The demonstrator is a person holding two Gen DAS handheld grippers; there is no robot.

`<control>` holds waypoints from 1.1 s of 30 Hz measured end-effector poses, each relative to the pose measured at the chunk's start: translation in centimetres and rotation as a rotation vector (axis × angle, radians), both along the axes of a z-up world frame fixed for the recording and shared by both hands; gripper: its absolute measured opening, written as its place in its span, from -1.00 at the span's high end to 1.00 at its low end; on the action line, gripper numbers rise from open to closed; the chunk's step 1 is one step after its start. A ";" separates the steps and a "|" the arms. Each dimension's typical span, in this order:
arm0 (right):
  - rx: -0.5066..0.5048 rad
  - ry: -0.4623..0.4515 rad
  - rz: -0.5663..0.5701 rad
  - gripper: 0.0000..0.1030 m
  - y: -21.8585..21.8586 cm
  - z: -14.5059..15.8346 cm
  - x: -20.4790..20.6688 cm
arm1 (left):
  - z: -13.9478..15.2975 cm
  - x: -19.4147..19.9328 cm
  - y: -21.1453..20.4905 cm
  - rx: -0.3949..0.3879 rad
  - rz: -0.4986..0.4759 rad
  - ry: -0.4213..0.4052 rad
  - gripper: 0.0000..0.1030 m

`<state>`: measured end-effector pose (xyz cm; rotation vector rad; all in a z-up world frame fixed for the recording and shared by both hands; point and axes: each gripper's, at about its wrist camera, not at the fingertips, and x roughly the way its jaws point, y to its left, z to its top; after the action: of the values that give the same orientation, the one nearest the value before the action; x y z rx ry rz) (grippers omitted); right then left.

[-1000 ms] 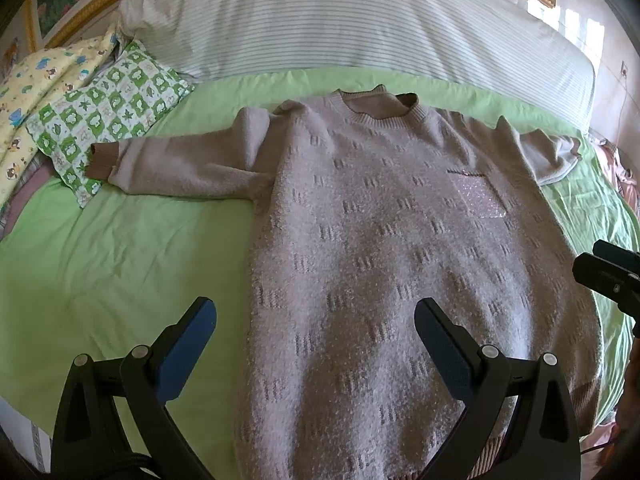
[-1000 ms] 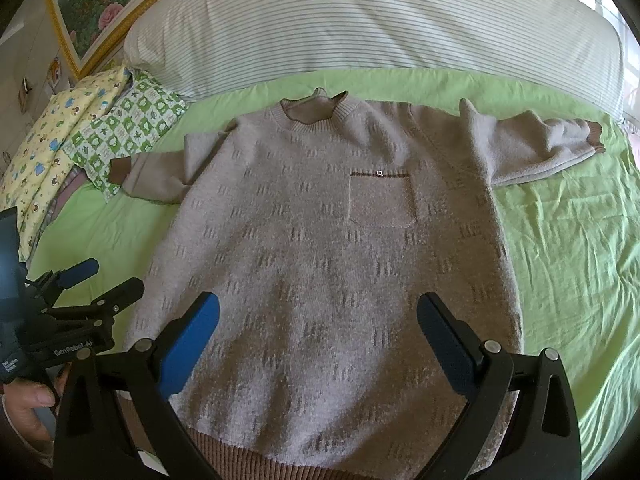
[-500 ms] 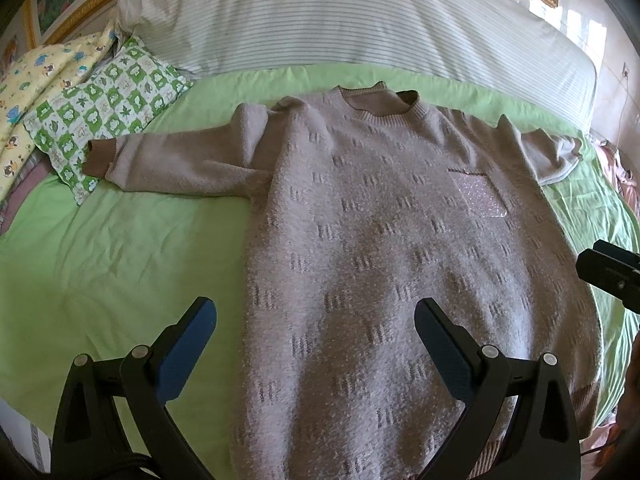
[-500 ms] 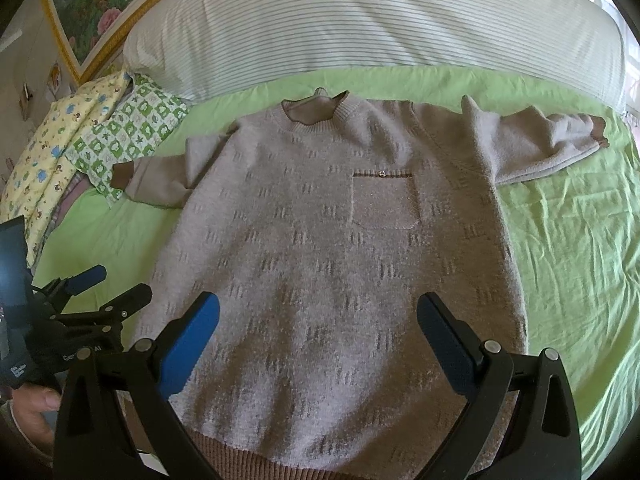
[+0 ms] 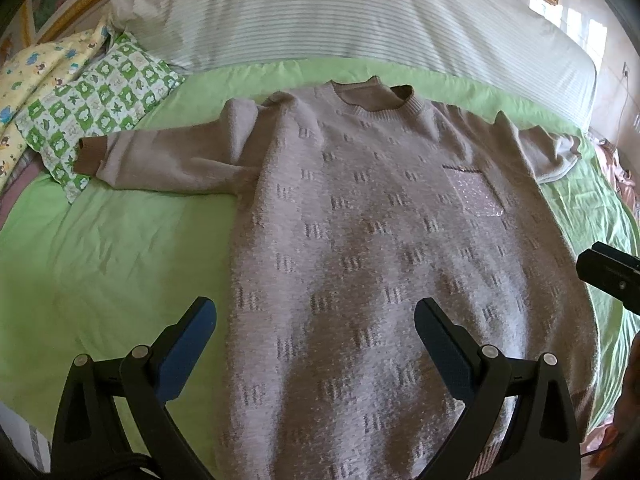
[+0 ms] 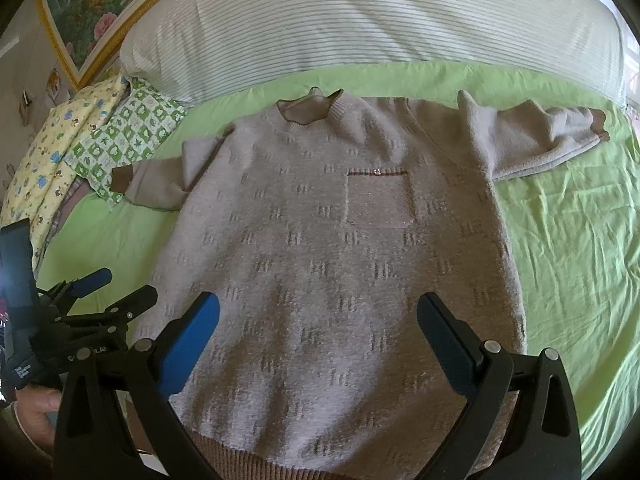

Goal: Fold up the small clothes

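Blue-padded left tongs (image 5: 312, 336) and right tongs (image 6: 318, 330) both gape wide, empty, hovering over the hem end of the sweater (image 6: 336, 248). It lies flat, front up, on the green bed (image 5: 100, 264), long axis running away towards the striped bolster (image 6: 360, 24). Left tongs are nearer the left sleeve (image 5: 160, 156), right nearer the right sleeve (image 6: 532, 140). Pillows (image 5: 96, 100) sit far left.

Both wrist cameras look forward and down from the bed's foot side, close above the sweater (image 5: 360, 240) (image 6: 340, 260), left view offset leftward; both share its whole front.
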<state>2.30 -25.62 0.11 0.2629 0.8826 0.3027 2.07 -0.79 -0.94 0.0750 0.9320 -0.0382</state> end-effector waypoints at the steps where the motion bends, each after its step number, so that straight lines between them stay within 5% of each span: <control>1: 0.004 0.004 -0.002 -0.92 -0.2 -0.1 0.1 | 0.0 0.2 -0.1 0.000 0.000 0.003 -0.94; 17: 0.100 0.064 -0.190 -0.92 -9.8 -2.1 4.9 | -0.9 6.5 -1.9 -0.024 0.027 0.068 -0.94; 23: 0.178 0.078 -0.375 -0.85 -18.5 -3.6 8.0 | -1.4 11.0 -3.2 -0.078 0.035 0.104 -0.94; 33: 0.241 0.092 -0.715 -0.38 -35.6 -6.1 15.2 | -2.5 18.7 -6.3 -0.071 0.037 0.111 -0.94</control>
<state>17.53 -61.19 -5.96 0.7956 0.7873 -0.2739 20.77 -7.06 -3.40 -0.0105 1.0418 -0.0413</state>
